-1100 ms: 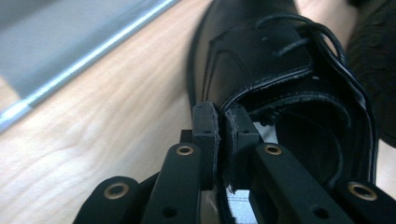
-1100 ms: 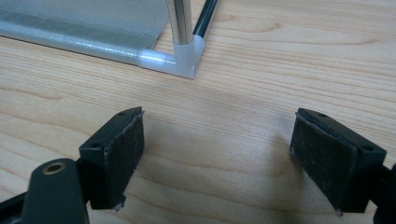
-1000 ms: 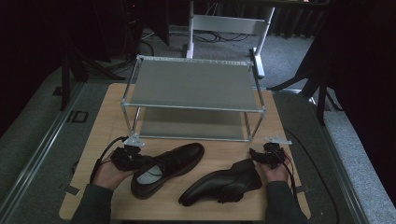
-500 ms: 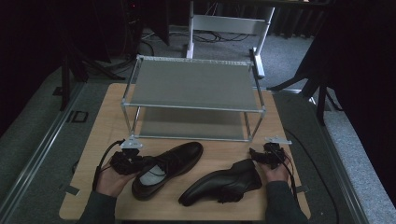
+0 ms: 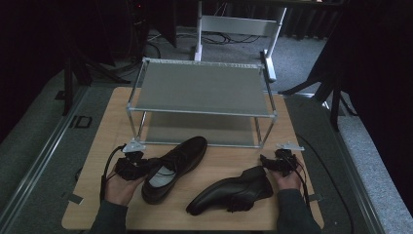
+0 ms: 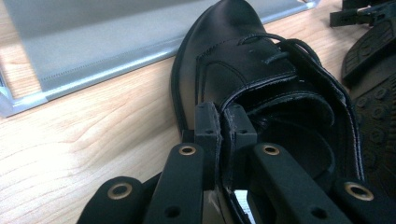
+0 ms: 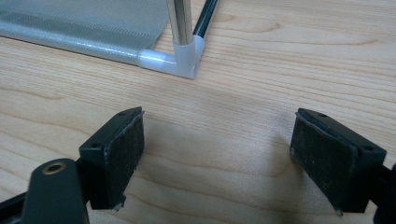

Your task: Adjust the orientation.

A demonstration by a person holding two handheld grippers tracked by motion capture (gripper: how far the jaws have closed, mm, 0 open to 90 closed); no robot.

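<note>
two grippers: left gripper (image 6: pixel 225 122) fingers clamped on the shoe (image 6: pixel 261 79) collar, right gripper (image 7: pixel 217 161) fingers apart.

I can read no text, label, brand, number or sign anywhere here. The insole of the shoe (image 5: pixel 174 167) shows pale in the high view, but any print on it is too small and dim to make out (the same goes for the leather up close in the left gripper view). The rack (image 5: pixel 202 87) and the tabletop (image 5: pixel 107 126) are blank as far as I can tell.
</note>
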